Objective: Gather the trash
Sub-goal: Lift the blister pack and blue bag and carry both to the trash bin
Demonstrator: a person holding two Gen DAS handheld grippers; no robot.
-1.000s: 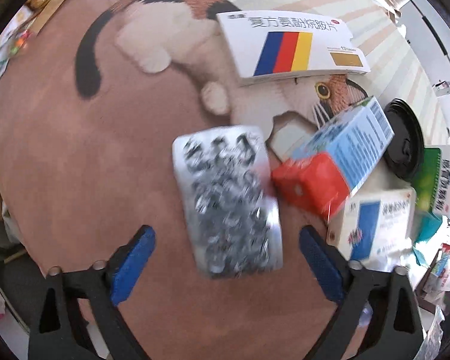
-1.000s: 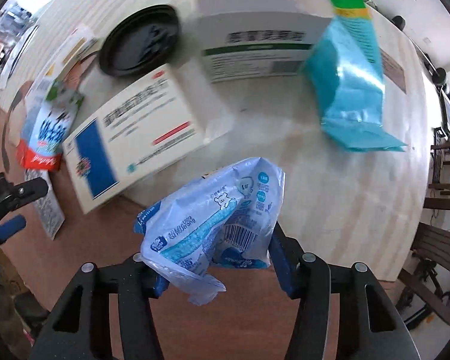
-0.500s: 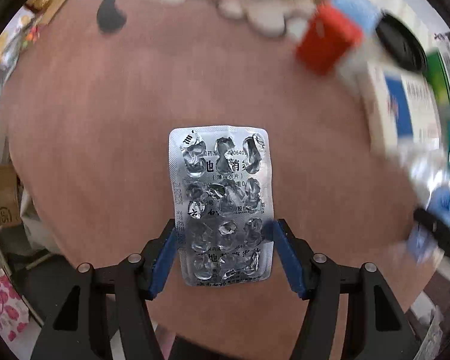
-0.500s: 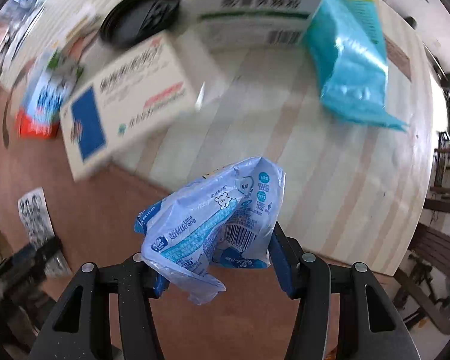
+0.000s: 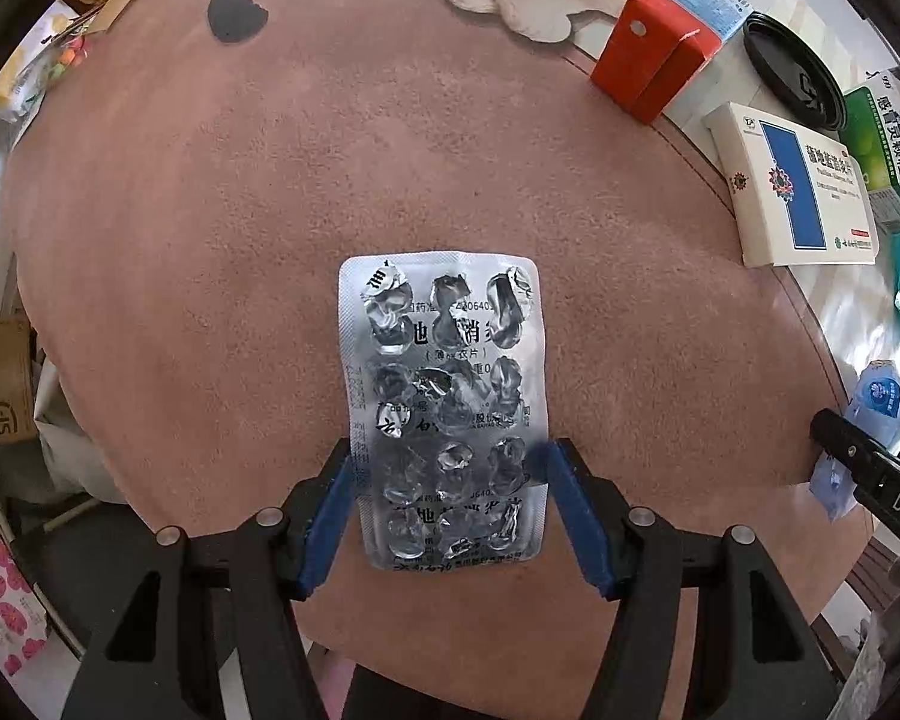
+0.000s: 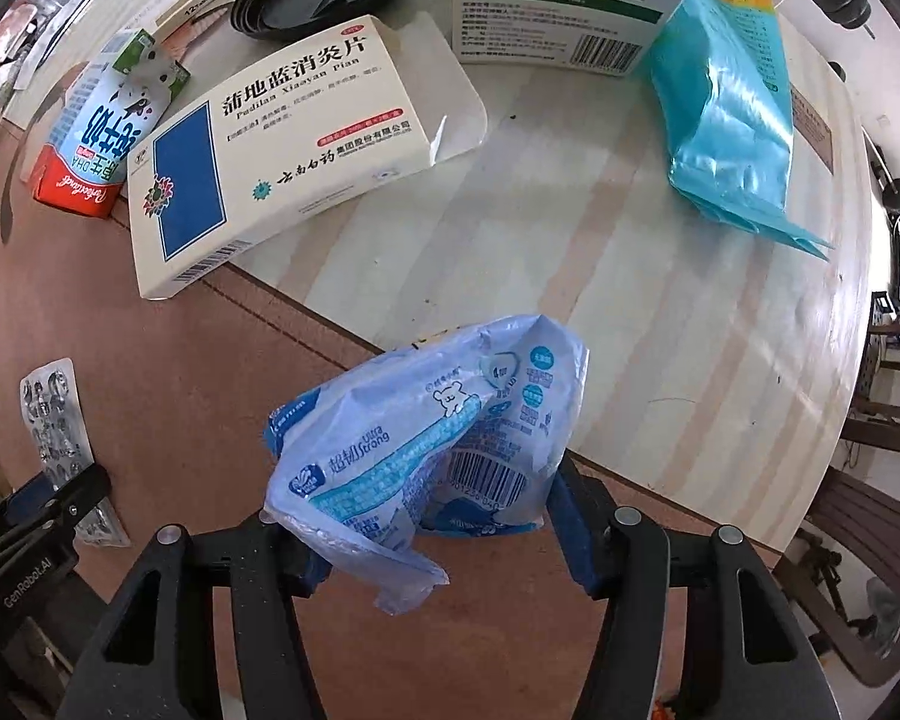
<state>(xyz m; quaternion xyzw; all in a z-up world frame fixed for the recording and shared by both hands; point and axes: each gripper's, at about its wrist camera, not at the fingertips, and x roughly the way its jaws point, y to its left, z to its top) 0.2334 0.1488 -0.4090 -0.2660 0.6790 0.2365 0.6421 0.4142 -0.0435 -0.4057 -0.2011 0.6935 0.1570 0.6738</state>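
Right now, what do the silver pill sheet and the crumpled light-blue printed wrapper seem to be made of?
Silver pill sheet: likely aluminium foil, shiny, torn open at the pockets. Crumpled light-blue printed wrapper: thin plastic film, glossy and semi-translucent, holding soft creases.

Your left gripper (image 5: 450, 510) points straight down, its blue pads clamped on both long edges of the blister pack (image 5: 444, 408). Your right gripper (image 6: 435, 525) also points down, its jaws just easing wider yet gripping the wrapper (image 6: 426, 450) between them.

Left tool (image 5: 450, 504) clamped empty blister pack (image 5: 444, 396) by its sides, above the brown counter (image 5: 210, 210).
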